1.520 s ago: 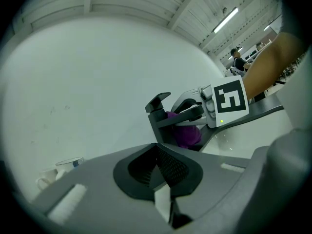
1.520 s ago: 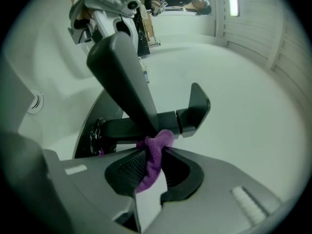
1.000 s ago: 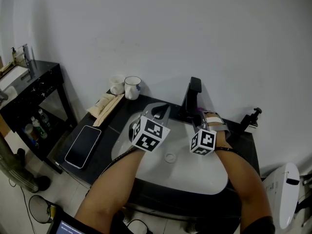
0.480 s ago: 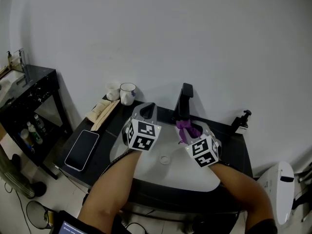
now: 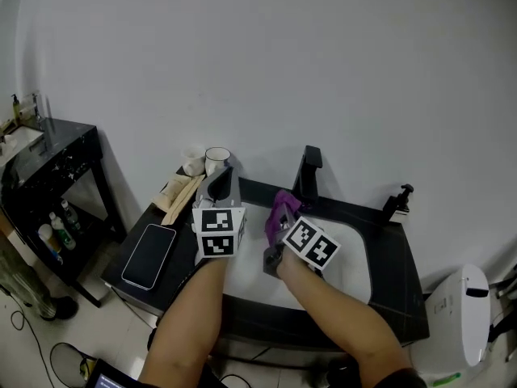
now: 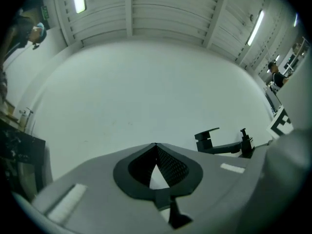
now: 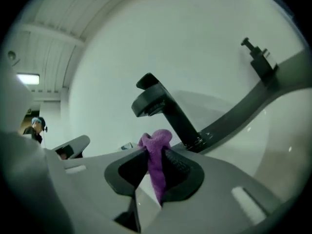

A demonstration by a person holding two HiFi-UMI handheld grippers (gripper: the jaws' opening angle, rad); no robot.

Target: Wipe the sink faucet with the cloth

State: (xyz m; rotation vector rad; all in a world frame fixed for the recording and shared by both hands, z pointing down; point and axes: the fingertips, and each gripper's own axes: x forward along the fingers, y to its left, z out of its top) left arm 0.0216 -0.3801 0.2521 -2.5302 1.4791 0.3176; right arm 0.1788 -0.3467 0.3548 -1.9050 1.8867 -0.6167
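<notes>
The black faucet (image 5: 309,172) stands at the back of the white sink (image 5: 355,253). My right gripper (image 5: 279,219) is shut on a purple cloth (image 5: 282,205), which hangs bunched between its jaws over the sink's left part, a short way in front and left of the faucet. In the right gripper view the cloth (image 7: 156,155) sticks up past the jaws, with the faucet (image 7: 161,108) beyond and apart from it. My left gripper (image 5: 220,179) points up at the sink's left rim, shut with nothing in it (image 6: 156,147). The faucet (image 6: 208,139) shows small to its right.
A black soap dispenser (image 5: 396,202) stands at the counter's right back. Two cups (image 5: 216,162) and wooden sticks (image 5: 179,191) sit at back left, a phone (image 5: 152,255) on the counter's left. A black side table (image 5: 48,152) stands further left, a white appliance (image 5: 464,305) at lower right.
My right gripper has drawn back from the faucet base to the left and nearer me, carrying the purple cloth. The left gripper has shifted left and tilted upward.
</notes>
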